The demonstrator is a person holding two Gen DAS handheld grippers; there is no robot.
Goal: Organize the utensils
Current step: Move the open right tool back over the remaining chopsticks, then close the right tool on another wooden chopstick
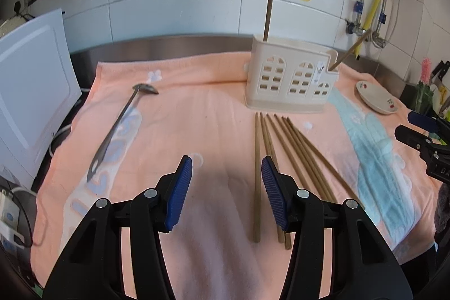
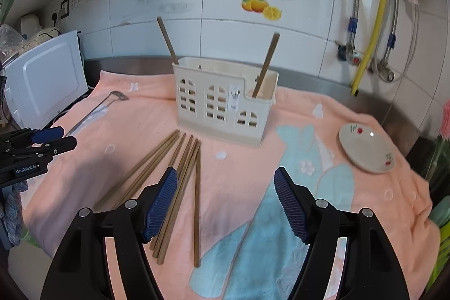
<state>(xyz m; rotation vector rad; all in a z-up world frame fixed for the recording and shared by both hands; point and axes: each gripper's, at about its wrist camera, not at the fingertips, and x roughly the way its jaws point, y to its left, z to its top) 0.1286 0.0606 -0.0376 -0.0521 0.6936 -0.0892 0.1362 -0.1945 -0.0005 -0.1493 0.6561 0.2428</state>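
Currently, two kitchen-counter views w/ a peach towel (image 1: 197, 117) spread across the work area. Near the back of it stands a cream utensil holder (image 1: 289, 80) w/ arched cut-outs; one chopstick stands upright at its left end, another leans out of the lower right compartment. Loose chopsticks (image 2: 180, 182) lie fanned on the towel just in front of the holder, tips pointing toward it. A metal ladle (image 1: 118, 128) lies well apart at left, bowl end toward the wall. A small plate (image 2: 365, 148) sits at far right, near the towel's edge.

Left gripper (image 1: 226, 193) has its blue pads spread, nothing between them but bare towel; the leftmost chopstick lies just inside its right pad. Right gripper (image 2: 226, 204) is spread too, also empty; one chopstick lies on the towel in the gap, the rest of the bundle under its left pad.

Judged step: approach to pick up a chopstick. To do it well, either gripper should likely single out the outermost stick, since the others lie touching or overlapping. Straddling it mid-length and squeezing across its width should keep it from pivoting. The soft towel may let a pad slip under. Then tilt the stick upright before lowering into a compartment.
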